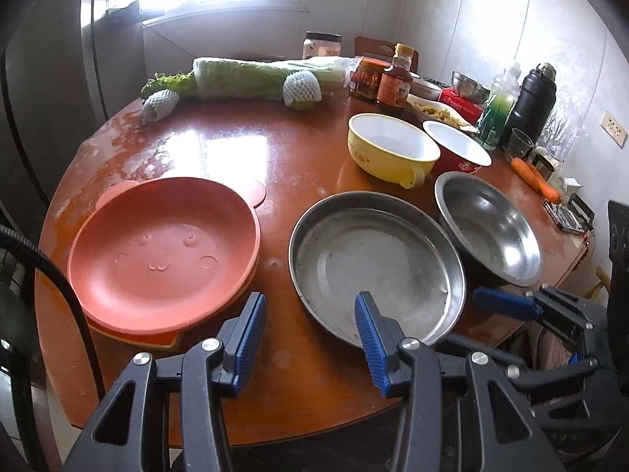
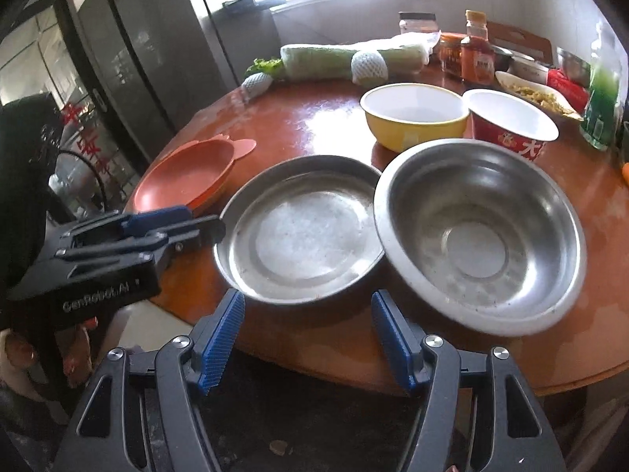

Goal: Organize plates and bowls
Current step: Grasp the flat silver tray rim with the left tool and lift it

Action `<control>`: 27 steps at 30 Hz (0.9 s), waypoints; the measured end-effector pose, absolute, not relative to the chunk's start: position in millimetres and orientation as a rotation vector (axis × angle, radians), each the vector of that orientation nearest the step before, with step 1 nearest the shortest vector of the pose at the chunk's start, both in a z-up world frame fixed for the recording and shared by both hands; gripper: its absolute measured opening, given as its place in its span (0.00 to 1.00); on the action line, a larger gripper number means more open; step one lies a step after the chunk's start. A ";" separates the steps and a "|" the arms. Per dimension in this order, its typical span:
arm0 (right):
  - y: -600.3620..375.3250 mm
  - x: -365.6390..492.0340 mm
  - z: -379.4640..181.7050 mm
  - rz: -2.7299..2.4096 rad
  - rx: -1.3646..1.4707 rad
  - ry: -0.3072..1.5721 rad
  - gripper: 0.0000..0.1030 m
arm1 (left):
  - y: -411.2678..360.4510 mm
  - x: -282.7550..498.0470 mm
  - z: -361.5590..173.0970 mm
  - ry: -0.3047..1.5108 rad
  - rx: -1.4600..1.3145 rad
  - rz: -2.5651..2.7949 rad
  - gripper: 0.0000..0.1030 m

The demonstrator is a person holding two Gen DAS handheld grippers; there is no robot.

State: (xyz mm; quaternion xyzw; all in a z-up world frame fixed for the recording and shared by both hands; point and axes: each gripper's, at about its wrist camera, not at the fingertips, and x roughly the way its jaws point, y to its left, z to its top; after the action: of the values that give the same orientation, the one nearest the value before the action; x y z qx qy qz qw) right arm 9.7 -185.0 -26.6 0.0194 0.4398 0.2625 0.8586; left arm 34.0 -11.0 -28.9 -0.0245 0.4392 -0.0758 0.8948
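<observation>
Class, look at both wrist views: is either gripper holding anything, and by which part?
Nothing is held. The left gripper and the right gripper both hang open, fingers empty, near the steel plate.

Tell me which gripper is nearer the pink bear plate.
Left. The left gripper hangs open at the table's near edge, its left finger right beside the pink bear plate. The right gripper sits open farther right, facing the steel plate and steel bowl.
</observation>
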 end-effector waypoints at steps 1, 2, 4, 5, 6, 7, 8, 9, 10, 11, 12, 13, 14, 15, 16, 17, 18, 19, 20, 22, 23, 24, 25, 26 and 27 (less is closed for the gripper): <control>-186.0 11.3 -27.7 0.539 0.044 0.920 0.67 | -11.3 34.9 -30.0 0.912 -0.052 -0.157 0.46; -186.8 13.2 -28.7 0.525 0.046 0.919 0.67 | -11.2 35.9 -30.8 0.915 -0.053 -0.156 0.46; -188.4 18.3 -30.2 0.506 0.057 0.910 0.66 | -11.8 37.9 -32.7 0.917 -0.058 -0.160 0.46; -188.9 19.1 -30.2 0.501 0.055 0.902 0.66 | -12.3 39.3 -34.6 0.921 -0.059 -0.158 0.46; -188.1 21.3 -30.1 0.498 0.056 0.894 0.65 | -12.6 40.1 -36.0 0.925 -0.061 -0.158 0.46; -187.8 20.9 -30.5 0.496 0.054 0.889 0.63 | -13.4 41.4 -38.0 0.931 -0.064 -0.158 0.46; -186.3 21.6 -31.1 0.492 0.044 0.882 0.61 | -14.5 42.2 -39.5 0.936 -0.064 -0.160 0.46; -184.2 22.1 -32.3 0.491 0.029 0.875 0.57 | -15.0 42.8 -40.5 0.940 -0.061 -0.163 0.46; -182.4 23.4 -33.4 0.487 0.016 0.869 0.54 | -16.0 43.7 -41.8 0.942 -0.058 -0.160 0.46; -181.4 23.7 -34.3 0.481 0.001 0.861 0.52 | -16.6 44.3 -42.7 0.944 -0.057 -0.159 0.46; -180.7 24.5 -35.3 0.479 -0.010 0.855 0.48 | -17.4 45.8 -44.3 0.948 -0.055 -0.163 0.46; -180.7 25.7 -36.1 0.477 -0.017 0.848 0.43 | -18.1 47.2 -45.6 0.951 -0.056 -0.161 0.46; -180.5 25.7 -36.5 0.477 -0.023 0.844 0.41 | -18.6 48.4 -47.2 0.956 -0.056 -0.158 0.46; -179.8 26.2 -37.1 0.481 -0.032 0.839 0.39 | -19.2 50.1 -49.1 0.962 -0.056 -0.157 0.46; -179.0 26.1 -37.8 0.481 -0.043 0.836 0.38 | -19.4 51.2 -50.0 0.962 -0.058 -0.155 0.46; -178.2 26.1 -38.3 0.482 -0.053 0.831 0.37 | -20.3 51.8 -50.3 0.957 -0.052 -0.152 0.46; -177.4 26.0 -38.6 0.485 -0.058 0.828 0.37 | -21.1 52.7 -50.7 0.957 -0.044 -0.147 0.46; -176.7 26.2 -38.8 0.488 -0.061 0.825 0.37 | -21.5 52.5 -50.9 0.956 -0.043 -0.144 0.46; -176.4 26.6 -38.9 0.489 -0.064 0.824 0.37 | -22.3 53.0 -51.1 0.954 -0.039 -0.141 0.46; -175.8 27.3 -39.3 0.489 -0.065 0.821 0.37 | -24.1 53.4 -51.6 0.949 -0.024 -0.133 0.46; -175.7 27.4 -39.5 0.489 -0.065 0.818 0.37 | -25.5 52.9 -51.9 0.944 -0.014 -0.130 0.46; -175.3 27.5 -39.3 0.488 -0.065 0.817 0.37 | -27.2 52.2 -52.5 0.938 0.002 -0.125 0.46; -175.2 27.2 -39.3 0.486 -0.066 0.815 0.37 | -29.1 51.3 -53.0 0.931 0.024 -0.113 0.44; -175.2 27.1 -39.4 0.485 -0.065 0.813 0.37 | -30.4 50.4 -52.8 0.923 0.040 -0.105 0.42; -175.1 27.2 -39.4 0.482 -0.065 0.814 0.37 | -30.8 49.9 -52.2 0.917 0.052 -0.099 0.38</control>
State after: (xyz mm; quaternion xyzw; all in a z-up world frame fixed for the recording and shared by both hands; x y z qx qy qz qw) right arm 27.2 -175.1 -39.4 -0.0315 0.3921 0.2322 0.8896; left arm 49.9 -30.8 -52.2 0.0252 0.4422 -0.0476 0.8953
